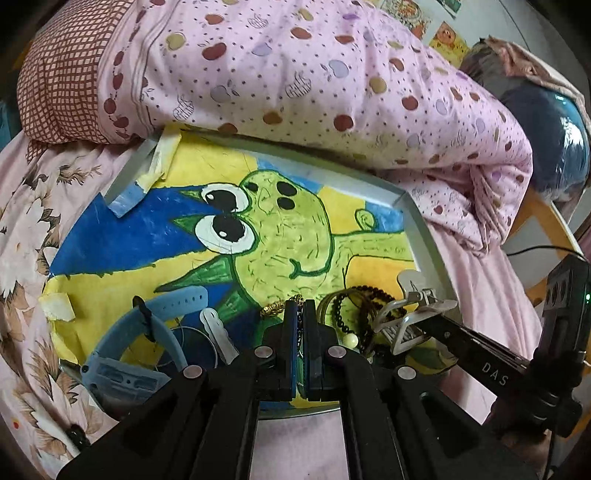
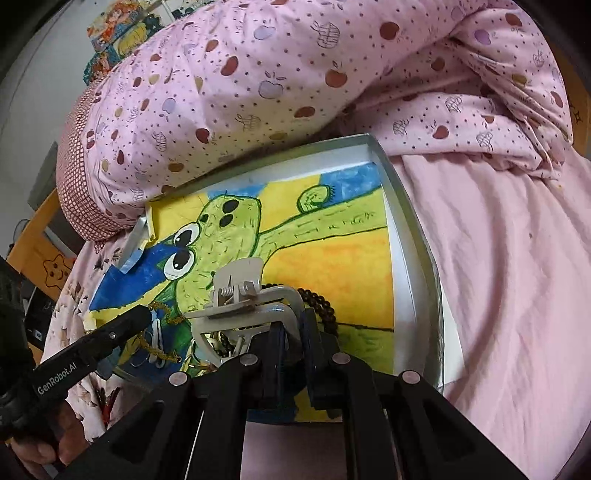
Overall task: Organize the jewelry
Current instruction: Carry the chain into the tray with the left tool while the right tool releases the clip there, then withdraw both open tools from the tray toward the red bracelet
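2 tongs over tray: left together, right clamping hair claw.

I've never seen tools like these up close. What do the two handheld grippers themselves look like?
Both are matte black plastic. The left gripper has flat parallel fingers with blue pads, round silver pins at the linkages, and "GenRobot.AI" in white. The right gripper matches it, with white "DAS" lettering, a thin black cable and a green light.

1. A home bedroom: the tray lies on a bed with a pink sheet.
2. A rolled quilt with apple print lies at 12 o'clock.
3. Cartoon pictures hang on the wall at 11 o'clock.
4. A wooden bed frame shows at 9 o'clock.
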Tool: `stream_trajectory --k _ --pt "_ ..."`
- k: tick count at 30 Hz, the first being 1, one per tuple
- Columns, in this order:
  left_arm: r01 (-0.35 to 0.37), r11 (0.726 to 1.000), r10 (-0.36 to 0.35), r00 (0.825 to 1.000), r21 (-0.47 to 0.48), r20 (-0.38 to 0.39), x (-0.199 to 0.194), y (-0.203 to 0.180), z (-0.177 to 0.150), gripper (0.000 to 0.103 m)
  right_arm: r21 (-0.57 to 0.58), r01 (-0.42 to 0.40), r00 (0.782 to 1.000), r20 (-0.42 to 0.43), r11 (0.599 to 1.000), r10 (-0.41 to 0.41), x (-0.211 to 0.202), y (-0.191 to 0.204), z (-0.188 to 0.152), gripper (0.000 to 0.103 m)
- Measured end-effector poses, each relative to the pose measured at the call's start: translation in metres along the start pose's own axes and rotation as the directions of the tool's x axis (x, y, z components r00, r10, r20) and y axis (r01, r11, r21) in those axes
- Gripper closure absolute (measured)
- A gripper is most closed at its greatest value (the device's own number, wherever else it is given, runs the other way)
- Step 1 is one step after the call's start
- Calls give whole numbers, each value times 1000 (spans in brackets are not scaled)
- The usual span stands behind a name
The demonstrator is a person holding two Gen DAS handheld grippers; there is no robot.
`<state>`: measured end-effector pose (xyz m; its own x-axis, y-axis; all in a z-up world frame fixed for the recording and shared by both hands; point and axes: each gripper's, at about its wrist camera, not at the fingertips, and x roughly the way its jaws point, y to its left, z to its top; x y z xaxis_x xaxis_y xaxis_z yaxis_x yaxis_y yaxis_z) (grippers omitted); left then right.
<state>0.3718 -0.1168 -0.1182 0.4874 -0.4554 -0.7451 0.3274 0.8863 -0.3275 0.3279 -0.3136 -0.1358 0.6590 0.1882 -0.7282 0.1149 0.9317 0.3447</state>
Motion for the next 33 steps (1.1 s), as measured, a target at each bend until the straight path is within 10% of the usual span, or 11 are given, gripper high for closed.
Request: stream_trajectory --k 4,6,8,24,33 --pt "-31 999 31 999 -9 -13 -4 1 0 100 13 20 1000 -4 1000 -20 -2 -3 1 86" --pt "-50 999 50 999 -2 -10 -9 -1 1 86 24 24 1000 -3 999 -24 -4 -5 2 64" --pt "-68 998 68 998 -4 11 -20 -3 2 49 36 11 1000 10 999 -11 -9 -6 4 59" --pt "-226 971 236 957 -72 170 -114 17 -2 29 104 -74 969 242 992 47 -62 -15 16 10" --pt "-292 949 310 929 -117 201 -166 52 -23 29 22 -67 925 375 998 54 -99 3 3 0"
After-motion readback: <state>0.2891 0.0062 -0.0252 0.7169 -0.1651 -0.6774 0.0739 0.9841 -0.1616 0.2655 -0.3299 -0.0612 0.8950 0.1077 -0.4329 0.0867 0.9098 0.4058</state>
